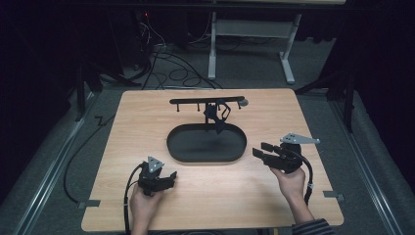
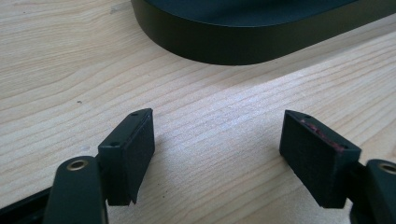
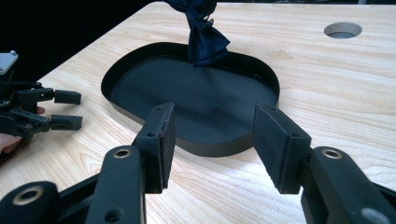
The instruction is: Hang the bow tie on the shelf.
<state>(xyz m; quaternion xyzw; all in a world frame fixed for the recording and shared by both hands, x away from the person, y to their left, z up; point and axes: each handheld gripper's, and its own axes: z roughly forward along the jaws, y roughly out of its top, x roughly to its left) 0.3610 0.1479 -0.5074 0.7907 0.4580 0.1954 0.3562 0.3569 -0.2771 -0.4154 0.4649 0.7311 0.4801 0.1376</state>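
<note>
Both grippers idle w/ jaws apart, nothing held: left gripper (image 1: 157, 179) near tray (image 1: 174, 147), right gripper (image 1: 262, 152) facing it; bow tie (image 3: 204, 39) hangs from rack (image 1: 205, 101) over tray's far rim, apparently untouched, work not begun.

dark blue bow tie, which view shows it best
The right gripper view: the bow tie hangs close and large over the black tray. The high view has it small and dark; the left gripper view catches just the tray's wall.
</note>
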